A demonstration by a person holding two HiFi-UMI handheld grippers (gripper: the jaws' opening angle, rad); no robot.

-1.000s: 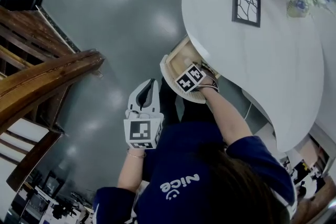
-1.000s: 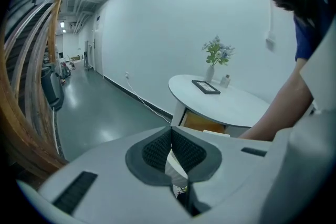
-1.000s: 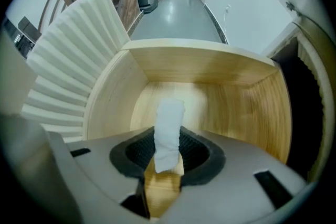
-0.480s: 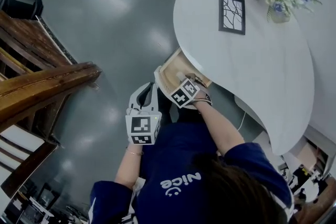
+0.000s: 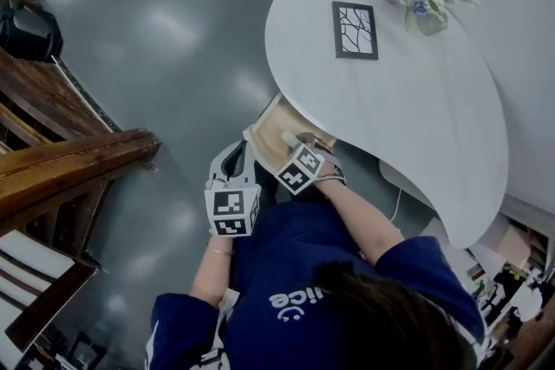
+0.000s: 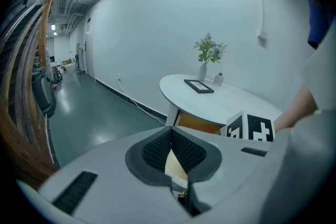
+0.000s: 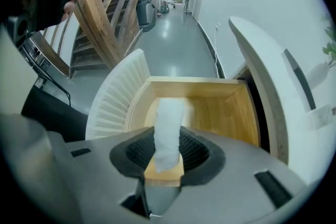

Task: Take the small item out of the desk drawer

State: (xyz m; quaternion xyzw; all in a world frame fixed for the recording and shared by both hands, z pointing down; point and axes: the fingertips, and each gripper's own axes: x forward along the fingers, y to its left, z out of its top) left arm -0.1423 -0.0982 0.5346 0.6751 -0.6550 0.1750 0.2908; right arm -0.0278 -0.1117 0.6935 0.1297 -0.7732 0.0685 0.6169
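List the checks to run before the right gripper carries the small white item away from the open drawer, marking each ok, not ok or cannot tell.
1. Right gripper shut on the small white item: ok.
2. Item clear of the drawer walls: cannot tell.
3. Drawer open wide: ok.
4. Left gripper shut, empty, beside the drawer and not over it: ok.
5. Bare desk top beside the picture frame for setting down: ok.

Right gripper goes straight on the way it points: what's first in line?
Probably the open drawer's wooden floor, beyond the white item the right gripper holds; depth is unclear.
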